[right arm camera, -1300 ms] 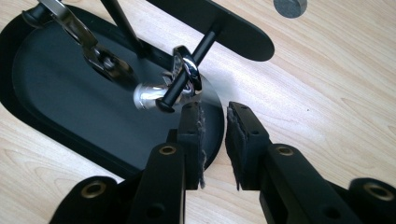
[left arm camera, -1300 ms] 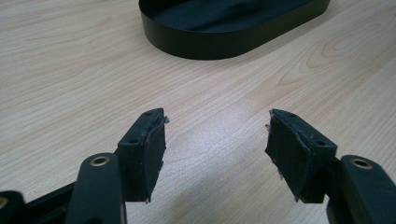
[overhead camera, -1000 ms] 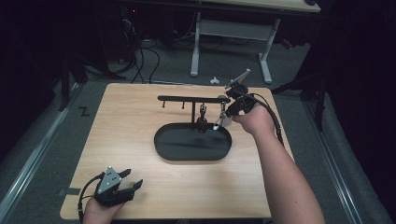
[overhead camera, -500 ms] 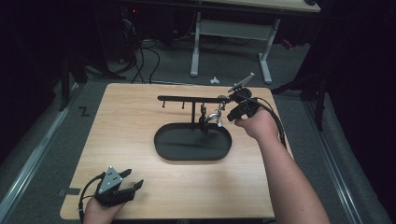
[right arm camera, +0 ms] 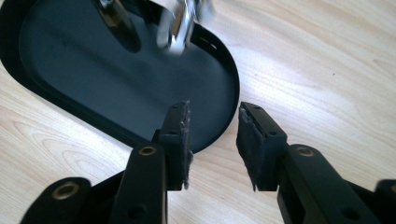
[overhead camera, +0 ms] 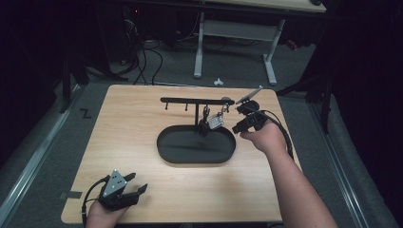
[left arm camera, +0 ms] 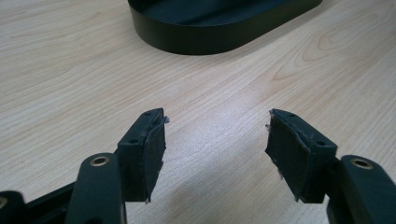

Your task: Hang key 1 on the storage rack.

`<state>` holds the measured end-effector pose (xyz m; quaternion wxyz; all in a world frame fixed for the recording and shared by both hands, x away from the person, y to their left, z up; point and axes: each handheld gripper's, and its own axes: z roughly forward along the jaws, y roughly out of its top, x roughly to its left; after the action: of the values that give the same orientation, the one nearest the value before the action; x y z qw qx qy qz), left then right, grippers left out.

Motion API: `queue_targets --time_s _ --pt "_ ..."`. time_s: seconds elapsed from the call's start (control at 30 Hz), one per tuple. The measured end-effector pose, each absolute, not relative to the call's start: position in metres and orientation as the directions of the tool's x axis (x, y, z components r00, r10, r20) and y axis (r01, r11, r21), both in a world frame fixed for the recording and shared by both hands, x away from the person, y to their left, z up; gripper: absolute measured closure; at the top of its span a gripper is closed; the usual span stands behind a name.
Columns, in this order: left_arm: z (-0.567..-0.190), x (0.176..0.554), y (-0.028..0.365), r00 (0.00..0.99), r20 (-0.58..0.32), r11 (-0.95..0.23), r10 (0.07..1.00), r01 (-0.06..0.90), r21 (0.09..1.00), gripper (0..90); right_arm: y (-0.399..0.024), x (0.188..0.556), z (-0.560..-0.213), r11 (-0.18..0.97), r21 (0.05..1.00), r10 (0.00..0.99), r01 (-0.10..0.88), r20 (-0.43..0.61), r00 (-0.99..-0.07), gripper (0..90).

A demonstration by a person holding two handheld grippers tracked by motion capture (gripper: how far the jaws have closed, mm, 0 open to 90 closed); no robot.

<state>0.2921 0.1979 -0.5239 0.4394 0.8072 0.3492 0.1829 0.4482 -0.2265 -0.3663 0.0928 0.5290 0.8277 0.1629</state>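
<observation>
At the near left corner of the wooden table [overhead camera: 142,123], the left gripper [left arm camera: 215,135] is held low over bare wood, its jaws spread wide with nothing between them; the black oval tray [left arm camera: 219,32] lies well ahead of it. Just right of the tray, the right gripper [right arm camera: 214,140] is seen with jaws partly parted and empty, having just been opening. The keys [overhead camera: 215,121] are hung from the black rack [overhead camera: 190,100], close beside and left of that gripper, over the tray.

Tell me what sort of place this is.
Probably a lab or workshop set up for recording: a small wooden table on grey carpet, a height-adjustable desk frame behind, and loose cables on the floor.
</observation>
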Motion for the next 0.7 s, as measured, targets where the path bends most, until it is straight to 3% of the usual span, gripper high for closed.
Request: queue_targets --time_s 0.43,0.7 --pt "-0.525 0.293 0.195 0.696 -0.006 -0.380 0.718 0.399 0.835 37.5 -0.245 0.421 -0.395 0.341 0.425 0.916 0.839 0.051 -0.398 52.6" --pt "-0.525 0.295 0.188 0.708 -0.001 -0.391 0.706 0.391 0.833 37.5 -0.269 0.390 -0.425 0.270 0.525 0.929 0.807 0.077 -0.361 43.6"
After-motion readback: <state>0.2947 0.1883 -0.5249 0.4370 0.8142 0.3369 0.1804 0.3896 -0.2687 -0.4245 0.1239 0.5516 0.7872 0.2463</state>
